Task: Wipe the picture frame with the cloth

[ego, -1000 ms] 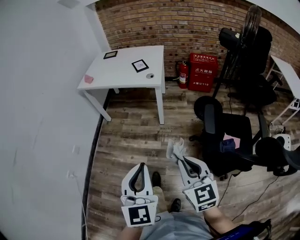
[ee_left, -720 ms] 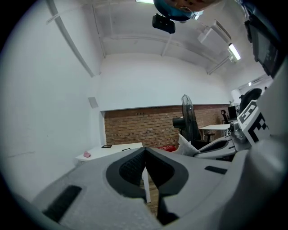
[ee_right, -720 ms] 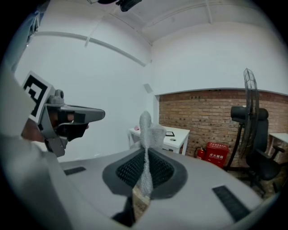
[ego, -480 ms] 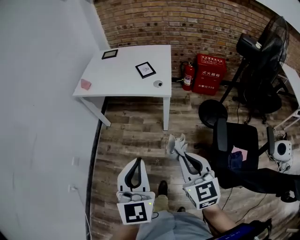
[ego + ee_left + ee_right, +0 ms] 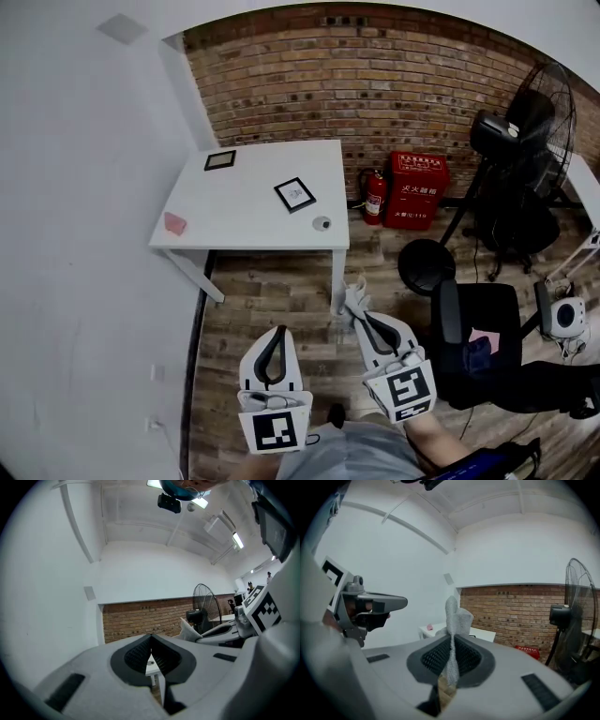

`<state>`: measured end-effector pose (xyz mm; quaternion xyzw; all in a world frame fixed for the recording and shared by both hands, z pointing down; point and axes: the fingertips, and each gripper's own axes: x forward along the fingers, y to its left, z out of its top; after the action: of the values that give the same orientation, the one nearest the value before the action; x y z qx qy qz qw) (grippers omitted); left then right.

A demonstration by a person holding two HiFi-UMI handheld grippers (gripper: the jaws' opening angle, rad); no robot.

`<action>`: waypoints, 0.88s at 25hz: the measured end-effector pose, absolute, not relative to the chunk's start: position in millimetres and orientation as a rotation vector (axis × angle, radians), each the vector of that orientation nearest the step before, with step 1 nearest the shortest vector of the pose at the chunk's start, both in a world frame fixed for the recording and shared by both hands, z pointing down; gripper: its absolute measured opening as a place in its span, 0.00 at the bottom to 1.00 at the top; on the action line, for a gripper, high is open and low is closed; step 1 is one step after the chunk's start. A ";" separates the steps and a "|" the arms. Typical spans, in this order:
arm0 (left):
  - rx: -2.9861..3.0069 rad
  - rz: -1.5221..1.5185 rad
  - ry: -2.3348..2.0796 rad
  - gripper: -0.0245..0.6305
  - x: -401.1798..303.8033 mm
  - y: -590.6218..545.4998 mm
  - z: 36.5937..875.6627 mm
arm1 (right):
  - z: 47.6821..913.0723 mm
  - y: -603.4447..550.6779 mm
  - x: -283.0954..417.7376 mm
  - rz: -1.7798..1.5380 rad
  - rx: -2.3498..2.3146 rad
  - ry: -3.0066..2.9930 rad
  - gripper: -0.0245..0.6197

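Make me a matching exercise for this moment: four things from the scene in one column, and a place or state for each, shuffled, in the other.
Things:
1. cloth
2. left tool
3. pink item
4. fire extinguisher

Places or states:
A. standing on the floor by the brick wall
B. clamped in the right tool
C. shut, with nothing between its jaws
D. lying near the left edge of the white table

Pairs: 1-B, 2-C, 3-D, 4-A.
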<state>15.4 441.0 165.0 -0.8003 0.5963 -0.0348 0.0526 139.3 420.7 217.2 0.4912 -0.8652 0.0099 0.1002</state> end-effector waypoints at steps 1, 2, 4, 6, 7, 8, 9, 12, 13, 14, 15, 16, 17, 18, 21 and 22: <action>-2.440 -0.113 1.809 0.05 15.2 438.4 167.0 | 217.4 416.7 139.3 0.021 1.458 -2.552 0.08; -2.448 -0.123 1.806 0.05 14.8 435.9 169.8 | 218.4 412.8 139.0 0.012 1.464 -2.549 0.08; -2.460 -0.137 1.806 0.05 14.3 429.9 175.5 | 221.4 405.8 137.3 0.011 1.463 -2.551 0.08; -2.471 -0.147 1.807 0.05 15.9 423.3 181.0 | 222.3 399.2 137.2 0.036 1.461 -2.550 0.08; -2.477 -0.155 1.806 0.05 17.6 420.0 183.8 | 223.2 395.5 138.7 0.045 1.463 -2.548 0.08; -2.482 -0.163 1.806 0.05 19.3 416.5 186.5 | 224.6 391.5 140.9 0.045 1.467 -2.547 0.08; -2.487 -0.171 1.805 0.05 21.0 412.8 188.7 | 226.3 386.7 143.7 0.033 1.474 -2.549 0.08; -2.497 -0.188 1.800 0.05 24.1 397.7 194.7 | 232.3 369.1 150.0 0.004 1.493 -2.550 0.08; -2.499 -0.195 1.799 0.05 24.5 391.4 197.5 | 235.0 362.7 150.6 0.013 1.494 -2.547 0.08; -2.501 -0.203 1.798 0.05 25.1 384.8 200.9 | 237.6 356.2 150.9 0.029 1.493 -2.543 0.08; -2.503 -0.213 1.798 0.05 26.4 377.6 204.5 | 239.9 349.1 151.7 0.048 1.491 -2.540 0.08; -2.505 -0.221 1.797 0.05 28.5 369.5 207.9 | 242.4 340.9 153.4 0.059 1.491 -2.540 0.08; -2.507 -0.229 1.798 0.05 30.9 360.5 210.9 | 245.5 331.5 156.2 0.056 1.491 -2.543 0.08; -2.509 -0.236 1.798 0.05 33.4 350.7 213.6 | 249.3 321.5 159.5 0.051 1.491 -2.546 0.08; -2.519 -0.262 1.797 0.05 39.2 318.9 220.9 | 258.0 290.1 166.5 0.095 1.489 -2.533 0.08; -2.521 -0.274 1.798 0.05 40.3 307.3 223.3 | 258.3 278.4 167.5 0.123 1.488 -2.528 0.08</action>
<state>40.3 307.3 223.3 -0.8108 0.5783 -0.0882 0.0165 167.5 278.4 258.3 0.5042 -0.8565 0.0418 0.1026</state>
